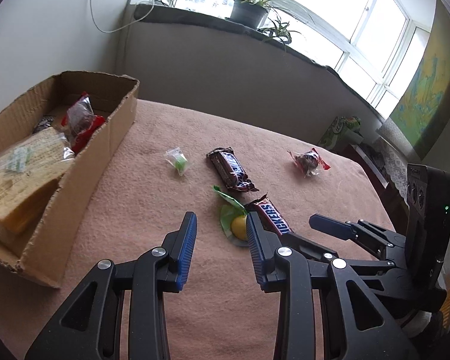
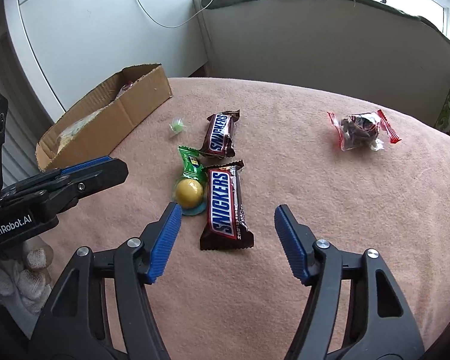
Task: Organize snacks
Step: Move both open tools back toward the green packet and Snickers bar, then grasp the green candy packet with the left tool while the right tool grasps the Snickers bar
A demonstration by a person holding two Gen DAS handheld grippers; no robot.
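On the pink cloth lie two Snickers bars, a near one (image 2: 226,207) (image 1: 271,214) and a far one (image 2: 220,135) (image 1: 232,169). A green-wrapped yellow ball candy (image 2: 189,190) (image 1: 235,222) lies left of the near bar. A small clear candy with green inside (image 1: 178,160) (image 2: 177,126) and a red-edged snack packet (image 1: 309,160) (image 2: 361,130) lie farther off. My right gripper (image 2: 228,214) is open, its jaws on either side of the near bar. My left gripper (image 1: 220,223) is open and empty, just left of the yellow candy.
A cardboard box (image 1: 84,162) (image 2: 141,102) at the left holds a yellow packet (image 1: 24,171) and a red-edged packet (image 1: 81,120). A window sill with potted plants (image 1: 252,6) is behind. A green box (image 1: 340,130) stands past the table's far right.
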